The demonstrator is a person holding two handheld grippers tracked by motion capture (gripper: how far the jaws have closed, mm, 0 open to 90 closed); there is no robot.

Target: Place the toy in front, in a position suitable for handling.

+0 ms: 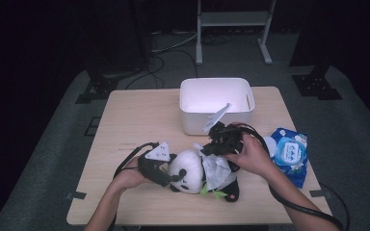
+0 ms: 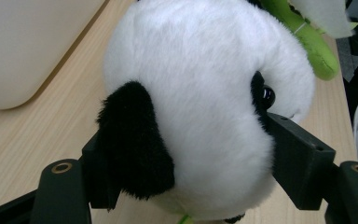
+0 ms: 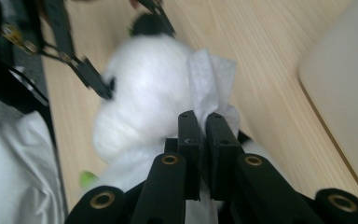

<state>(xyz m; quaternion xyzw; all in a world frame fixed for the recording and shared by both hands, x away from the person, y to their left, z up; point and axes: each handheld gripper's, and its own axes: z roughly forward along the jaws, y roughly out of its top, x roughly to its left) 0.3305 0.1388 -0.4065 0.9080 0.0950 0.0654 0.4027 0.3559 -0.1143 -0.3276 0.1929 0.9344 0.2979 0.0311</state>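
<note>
A black-and-white panda plush [image 1: 192, 172] lies on the wooden table near its front edge, with a green piece [image 2: 314, 49] by its body. My left gripper [image 1: 166, 174] is shut on the panda's head [image 2: 191, 93], one jaw pressed to each side below the black ear [image 2: 133, 135]. My right gripper [image 3: 204, 122] is shut on a white wipe [image 3: 209, 77], which it holds against the panda's white body [image 3: 144, 93]. From above, that wipe [image 1: 218, 169] drapes over the panda's middle just below the right gripper [image 1: 218, 143].
A white rectangular bin [image 1: 207, 122] stands just behind the panda, close to the right hand. A blue pack of wipes [image 1: 289, 154] lies at the table's right edge. Bare wood [image 1: 135, 120] stretches to the left and back left.
</note>
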